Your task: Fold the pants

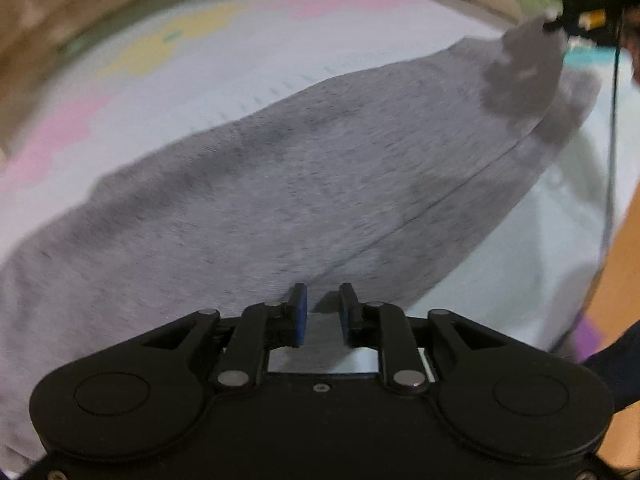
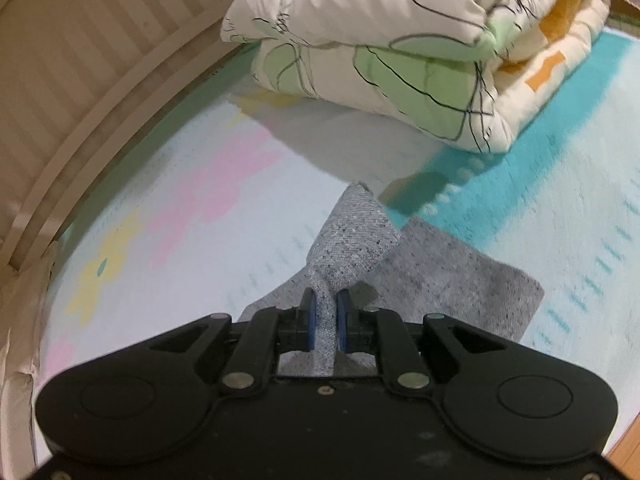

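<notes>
Grey pants [image 1: 280, 200] lie stretched across a pastel bedsheet [image 1: 200, 60], running from the lower left to the upper right. My left gripper [image 1: 322, 300] is open just over their near edge, and its blue pads grip nothing. At the far end, my right gripper [image 1: 560, 24] lifts a corner of the cloth off the sheet. In the right wrist view, the right gripper [image 2: 326, 304] is shut on a pinched strip of the pants [image 2: 440, 280]. That strip rises into a curled flap while the rest of the leg end lies flat.
A folded cream quilt [image 2: 400, 48] with green and orange print sits at the far end of the bed. A slatted beige bed frame [image 2: 80, 80] borders the left side. A dark cable [image 1: 612, 140] hangs at the right, with wooden floor [image 1: 624, 260] beyond the bed's edge.
</notes>
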The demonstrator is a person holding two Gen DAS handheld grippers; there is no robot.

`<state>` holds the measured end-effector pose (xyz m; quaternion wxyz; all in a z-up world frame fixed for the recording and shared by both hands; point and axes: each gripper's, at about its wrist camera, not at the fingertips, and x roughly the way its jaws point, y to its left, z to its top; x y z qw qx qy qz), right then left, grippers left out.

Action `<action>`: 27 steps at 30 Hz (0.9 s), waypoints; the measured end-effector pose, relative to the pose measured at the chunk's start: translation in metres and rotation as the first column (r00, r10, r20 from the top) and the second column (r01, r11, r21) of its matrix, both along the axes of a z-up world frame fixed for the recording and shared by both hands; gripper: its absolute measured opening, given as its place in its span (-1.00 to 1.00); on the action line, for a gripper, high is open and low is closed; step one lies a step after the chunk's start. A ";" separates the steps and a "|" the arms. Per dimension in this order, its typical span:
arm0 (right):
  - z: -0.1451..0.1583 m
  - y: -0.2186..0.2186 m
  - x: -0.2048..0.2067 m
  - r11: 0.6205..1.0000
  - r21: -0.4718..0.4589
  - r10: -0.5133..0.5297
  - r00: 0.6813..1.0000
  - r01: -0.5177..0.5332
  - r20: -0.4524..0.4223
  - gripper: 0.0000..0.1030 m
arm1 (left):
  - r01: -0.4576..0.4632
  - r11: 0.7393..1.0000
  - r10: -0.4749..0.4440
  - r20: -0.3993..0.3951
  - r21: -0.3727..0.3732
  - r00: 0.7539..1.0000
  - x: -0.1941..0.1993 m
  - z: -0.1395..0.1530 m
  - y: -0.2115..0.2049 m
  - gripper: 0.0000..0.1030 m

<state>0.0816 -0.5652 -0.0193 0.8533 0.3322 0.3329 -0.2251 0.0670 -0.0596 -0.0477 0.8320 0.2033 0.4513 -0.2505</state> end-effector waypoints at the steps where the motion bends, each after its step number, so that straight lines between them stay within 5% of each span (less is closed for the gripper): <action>1: -0.002 -0.001 -0.001 1.000 0.008 -0.003 1.000 0.003 -0.003 -0.76 | 0.000 1.000 -0.001 0.026 0.022 1.000 0.000 -0.001 0.000 -0.46; 14: -0.012 -0.005 -0.006 0.998 0.050 -0.029 0.999 0.030 -0.026 -0.76 | 0.109 0.972 -0.153 0.212 0.206 0.965 -0.023 -0.010 -0.016 -0.38; 23: -0.011 -0.002 -0.003 0.997 0.056 -0.043 0.999 0.044 -0.027 -0.76 | 0.079 0.938 -0.185 0.294 0.336 0.938 -0.003 -0.027 -0.034 -0.40; 25: -0.009 -0.001 -0.002 0.998 0.048 -0.047 0.999 0.049 -0.027 -0.76 | 0.083 0.955 -0.156 0.243 0.286 0.957 0.005 -0.021 -0.034 -0.80; 27: -0.005 0.001 -0.003 0.999 0.030 -0.041 0.999 0.041 -0.024 -0.76 | 0.073 0.983 -0.100 0.155 0.169 0.983 0.017 -0.010 -0.028 -0.98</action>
